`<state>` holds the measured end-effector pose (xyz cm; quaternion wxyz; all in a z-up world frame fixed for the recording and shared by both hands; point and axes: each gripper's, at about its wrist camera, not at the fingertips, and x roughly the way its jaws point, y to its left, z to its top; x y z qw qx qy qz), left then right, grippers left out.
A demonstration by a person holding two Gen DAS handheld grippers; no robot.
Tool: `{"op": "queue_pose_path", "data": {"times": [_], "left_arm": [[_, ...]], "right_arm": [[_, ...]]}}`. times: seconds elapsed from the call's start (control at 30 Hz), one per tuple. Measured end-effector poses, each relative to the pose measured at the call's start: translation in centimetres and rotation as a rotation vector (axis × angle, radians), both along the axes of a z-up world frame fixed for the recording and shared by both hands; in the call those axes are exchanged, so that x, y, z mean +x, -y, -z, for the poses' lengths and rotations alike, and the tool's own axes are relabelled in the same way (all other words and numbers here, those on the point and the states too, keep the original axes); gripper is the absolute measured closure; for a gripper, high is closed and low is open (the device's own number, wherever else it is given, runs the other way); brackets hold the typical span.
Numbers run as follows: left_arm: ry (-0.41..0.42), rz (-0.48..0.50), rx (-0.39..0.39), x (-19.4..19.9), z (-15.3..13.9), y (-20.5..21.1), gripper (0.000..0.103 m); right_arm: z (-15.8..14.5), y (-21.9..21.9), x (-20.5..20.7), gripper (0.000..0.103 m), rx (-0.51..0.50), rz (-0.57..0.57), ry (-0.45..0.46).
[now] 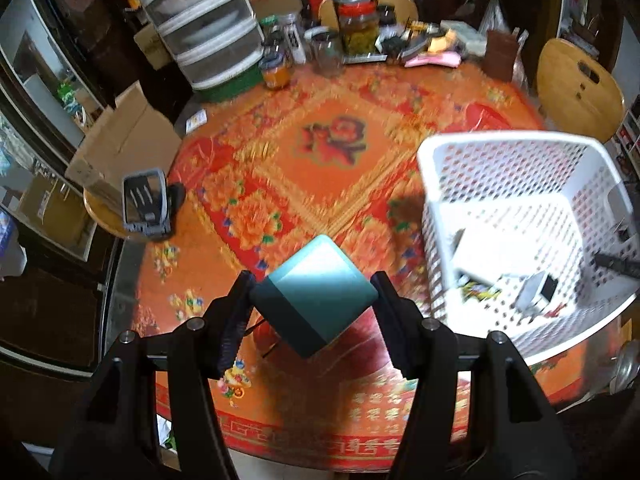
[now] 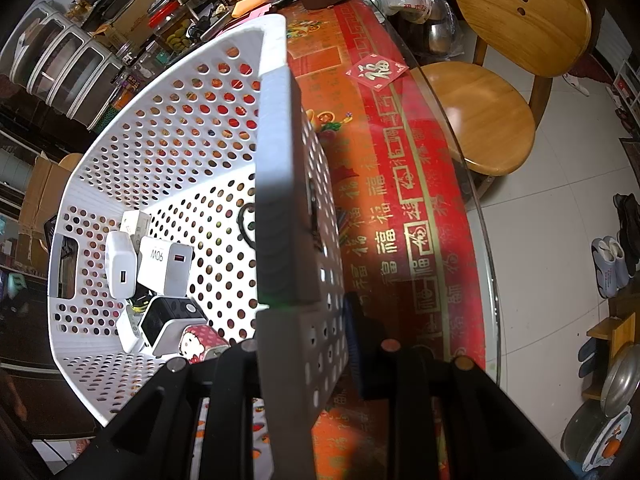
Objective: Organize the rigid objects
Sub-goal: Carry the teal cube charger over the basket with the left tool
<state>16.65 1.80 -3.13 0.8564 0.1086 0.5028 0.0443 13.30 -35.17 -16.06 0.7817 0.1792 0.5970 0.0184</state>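
My left gripper (image 1: 314, 294) is shut on a teal cube-shaped box (image 1: 316, 300) and holds it above the red patterned table, left of the white perforated basket (image 1: 448, 152). My right gripper (image 2: 298, 344) is shut on the basket's rim (image 2: 280, 184), one finger inside the wall and one outside. Inside the basket lie white chargers (image 2: 120, 264), one marked 90W (image 2: 164, 264), a black-and-white adapter (image 2: 168, 320) and a small red cartoon-printed item (image 2: 200, 342). A grey clip-like object (image 1: 145, 208) stands at the table's left edge.
Jars (image 1: 358, 24), a stacked drawer unit (image 1: 204, 20) and clutter line the table's far side. Wooden chairs (image 2: 500, 80) stand to the right of the table. A cardboard box (image 1: 120, 144) sits on a stool at the left. The glass table edge (image 2: 484, 240) curves near the basket.
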Motion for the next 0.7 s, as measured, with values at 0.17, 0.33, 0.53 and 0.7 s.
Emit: {"op": "queue_pose_path", "data": {"times": [0.17,0.33,0.53,0.7], "left_arm": [[0.028,0.058,-0.031,0.8,-2.3,4.2,0.047],[0.001,0.15,-0.022,1.6,-0.2,10.7,0.047],[-0.045,0.251,-0.026,2.5,4.5,17.3,0.047],[-0.075,0.27,-0.018,3.8,7.6,19.4,0.047]], "right_arm": [[0.0,0.0,0.0,0.08,0.0,0.0,0.001],[-0.1,0.0,0.0,0.08,0.001,0.001,0.002],[-0.2,0.1,0.0,0.08,0.001,0.0,0.002],[-0.1,0.1,0.0,0.08,0.001,0.0,0.002]]}}
